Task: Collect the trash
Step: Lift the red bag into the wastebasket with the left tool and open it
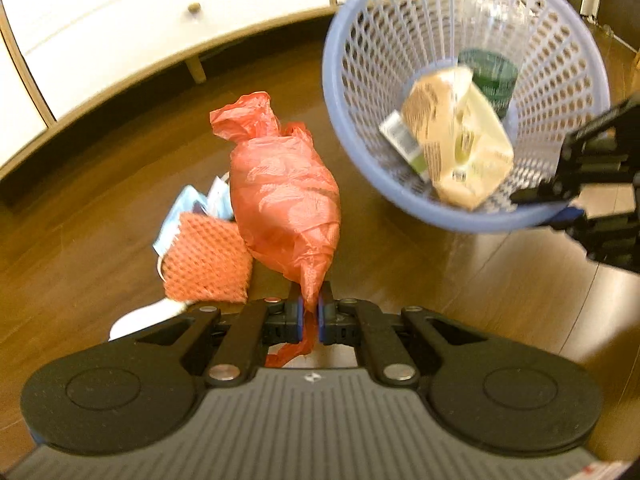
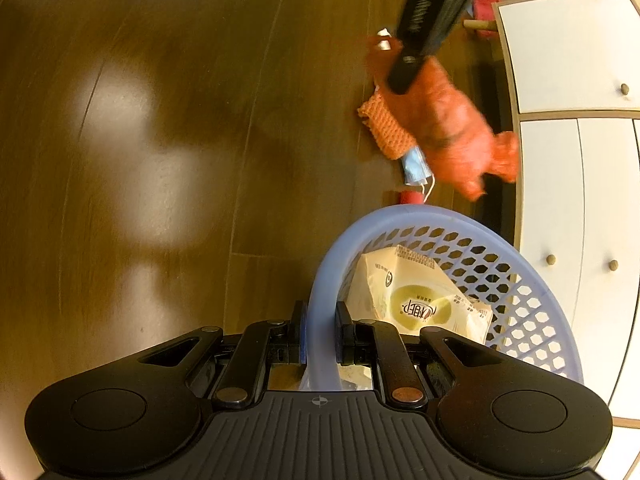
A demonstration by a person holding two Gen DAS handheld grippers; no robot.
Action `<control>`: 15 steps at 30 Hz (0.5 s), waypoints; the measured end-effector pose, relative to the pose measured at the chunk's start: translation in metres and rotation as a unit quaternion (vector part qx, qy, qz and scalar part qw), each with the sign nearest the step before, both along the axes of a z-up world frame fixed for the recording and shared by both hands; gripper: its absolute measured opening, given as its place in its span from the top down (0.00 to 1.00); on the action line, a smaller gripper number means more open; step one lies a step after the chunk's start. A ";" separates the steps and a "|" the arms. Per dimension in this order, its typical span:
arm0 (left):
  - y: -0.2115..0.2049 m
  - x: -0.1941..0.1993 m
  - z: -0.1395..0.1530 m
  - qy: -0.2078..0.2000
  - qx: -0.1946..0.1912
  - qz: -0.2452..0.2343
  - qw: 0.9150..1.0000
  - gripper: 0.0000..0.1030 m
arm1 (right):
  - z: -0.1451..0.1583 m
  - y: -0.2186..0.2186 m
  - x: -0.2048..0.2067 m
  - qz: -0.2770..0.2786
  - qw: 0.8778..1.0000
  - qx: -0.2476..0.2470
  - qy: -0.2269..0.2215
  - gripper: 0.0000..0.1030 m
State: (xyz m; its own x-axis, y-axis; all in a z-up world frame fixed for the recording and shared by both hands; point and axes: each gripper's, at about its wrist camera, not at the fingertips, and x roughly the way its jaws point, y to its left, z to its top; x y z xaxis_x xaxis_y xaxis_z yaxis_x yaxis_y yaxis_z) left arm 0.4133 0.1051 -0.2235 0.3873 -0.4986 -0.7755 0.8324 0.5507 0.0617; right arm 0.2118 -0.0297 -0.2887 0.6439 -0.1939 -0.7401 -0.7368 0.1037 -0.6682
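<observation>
My left gripper is shut on the tail of a red plastic bag, which hangs above the wooden floor. That same red bag shows in the right wrist view under the left gripper's dark body. My right gripper is shut on the rim of a blue mesh basket, held tilted. In the left wrist view the basket is to the right of the bag and holds a cream snack wrapper, a green can and a small carton.
On the floor lie an orange foam net, a blue face mask and a white scrap. A small red item lies near the basket. A white cabinet with knobs stands on legs close behind.
</observation>
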 end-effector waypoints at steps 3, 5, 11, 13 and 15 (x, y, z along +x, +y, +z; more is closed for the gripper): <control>0.000 0.000 0.009 -0.017 -0.004 -0.005 1.000 0.96 | 0.001 0.000 -0.002 0.001 1.000 0.000 0.001 0.91; -0.001 0.001 0.013 -0.025 -0.006 -0.009 1.000 0.96 | 0.002 0.000 -0.002 0.001 1.000 0.000 0.001 0.91; -0.010 -0.007 0.021 -0.057 -0.011 -0.052 0.997 0.96 | 0.002 -0.001 0.001 0.001 1.000 0.001 0.001 0.91; -0.016 -0.011 0.025 -0.067 -0.014 -0.069 0.995 0.96 | 0.001 -0.001 -0.001 0.001 1.000 0.001 0.001 0.91; -0.024 -0.015 0.029 -0.077 -0.017 -0.089 0.993 0.96 | 0.001 -0.001 -0.001 0.002 1.000 0.001 0.003 0.91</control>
State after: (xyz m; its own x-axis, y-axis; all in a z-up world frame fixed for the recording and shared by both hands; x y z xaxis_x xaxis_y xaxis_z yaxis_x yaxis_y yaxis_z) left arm 0.3983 0.0811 -0.1947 0.4029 -0.5945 -0.6959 0.8991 0.3993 0.1794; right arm 0.2105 -0.0310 -0.2878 0.6408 -0.1894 -0.7440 -0.7409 0.1015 -0.6639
